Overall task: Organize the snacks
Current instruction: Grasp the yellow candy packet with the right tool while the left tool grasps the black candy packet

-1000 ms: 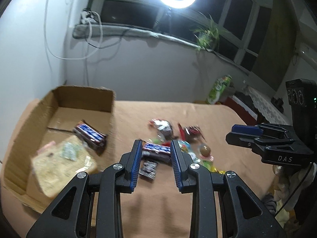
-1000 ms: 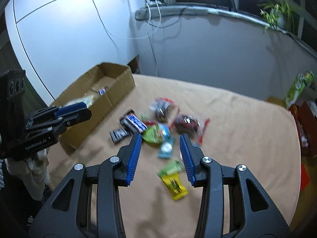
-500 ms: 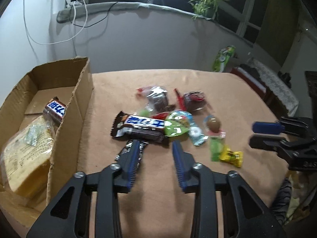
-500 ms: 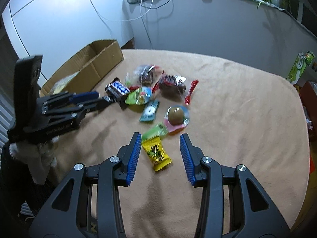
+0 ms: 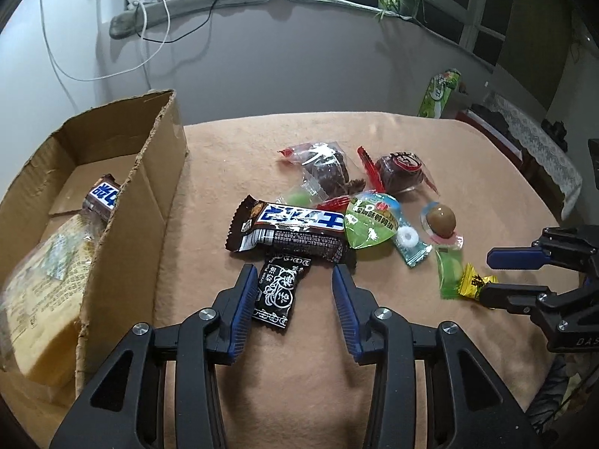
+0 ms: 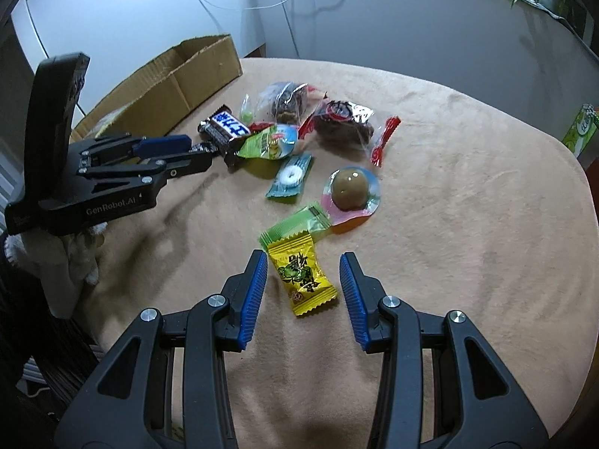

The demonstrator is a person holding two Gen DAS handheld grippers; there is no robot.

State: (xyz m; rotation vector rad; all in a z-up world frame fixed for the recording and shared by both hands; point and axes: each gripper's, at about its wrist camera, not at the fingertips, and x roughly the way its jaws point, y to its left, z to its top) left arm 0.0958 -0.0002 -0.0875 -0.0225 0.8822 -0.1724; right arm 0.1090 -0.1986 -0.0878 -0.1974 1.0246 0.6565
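Loose snacks lie on the tan tablecloth (image 5: pixel 411 374). My left gripper (image 5: pixel 292 273) points down at a black candy packet (image 5: pixel 279 292). Its jaws are opening and the packet lies between them, with the pads off it. Just beyond lies a brown-and-blue chocolate bar (image 5: pixel 290 230). My right gripper (image 6: pixel 304 262) is open, with a yellow candy (image 6: pixel 303 278) lying untouched between its fingers and a green packet (image 6: pixel 295 226) just ahead. The cardboard box (image 5: pixel 149 194) at the left holds another chocolate bar (image 5: pixel 103 198) and a bread pack (image 5: pixel 41 292).
Farther back lie a green jelly cup (image 5: pixel 368 224), a mint packet (image 5: pixel 410 241), a wrapped egg (image 5: pixel 441 219) and two clear-wrapped brown cakes (image 5: pixel 325 168). A green carton (image 5: pixel 438 93) stands past the table's far right edge. Behind the table is a grey wall.
Both grippers have come down closer to the table. The left jaws have widened and now flank the black packet. The yellow candy now lies between the right fingers.
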